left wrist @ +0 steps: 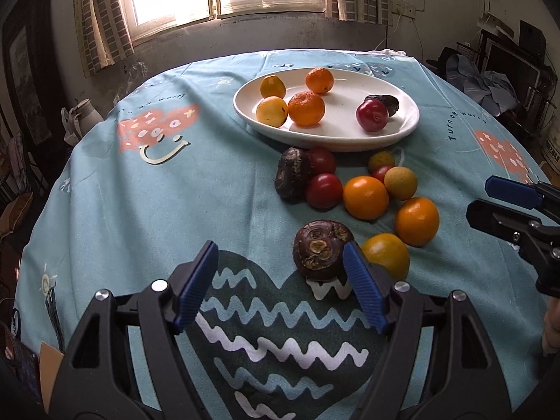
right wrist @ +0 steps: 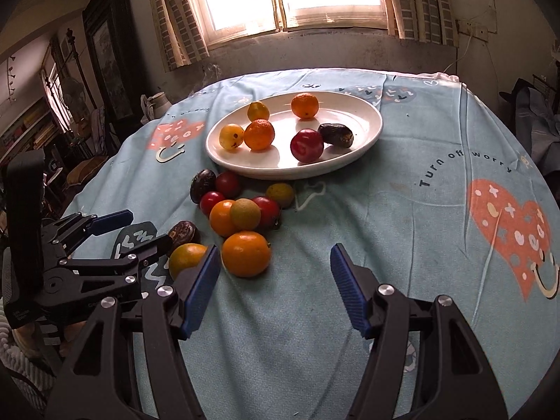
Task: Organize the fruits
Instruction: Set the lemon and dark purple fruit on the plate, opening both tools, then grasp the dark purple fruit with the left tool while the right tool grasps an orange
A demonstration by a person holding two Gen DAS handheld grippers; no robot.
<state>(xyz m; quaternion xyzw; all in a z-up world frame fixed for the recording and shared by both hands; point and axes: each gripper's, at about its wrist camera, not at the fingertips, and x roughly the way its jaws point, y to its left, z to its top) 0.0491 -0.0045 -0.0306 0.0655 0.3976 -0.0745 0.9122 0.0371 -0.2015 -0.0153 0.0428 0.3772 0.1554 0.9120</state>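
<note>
A white oval plate (left wrist: 332, 143) (right wrist: 280, 173) at the far middle of the table holds several fruits: mandarins, yellow ones, a red plum (left wrist: 372, 114) and a dark one. In front of it a loose cluster of oranges, red and dark fruits (left wrist: 365, 196) (right wrist: 245, 213) lies on the cloth. My left gripper (left wrist: 280, 280) (right wrist: 143, 231) is open. A dark brown fruit (left wrist: 322, 248) (right wrist: 182, 232) rests on the cloth by its right fingertip, not pinched. My right gripper (right wrist: 276, 280) (left wrist: 481, 199) is open with nothing between its pads. An orange (right wrist: 246, 253) sits just past its left fingertip.
A blue patterned cloth (right wrist: 420, 227) covers the round table, whose edges drop off left and right. A pale jug (left wrist: 84, 112) (right wrist: 157, 103) stands beyond the far left edge, below a bright window. Part of a person's hand (left wrist: 551, 329) shows at the right.
</note>
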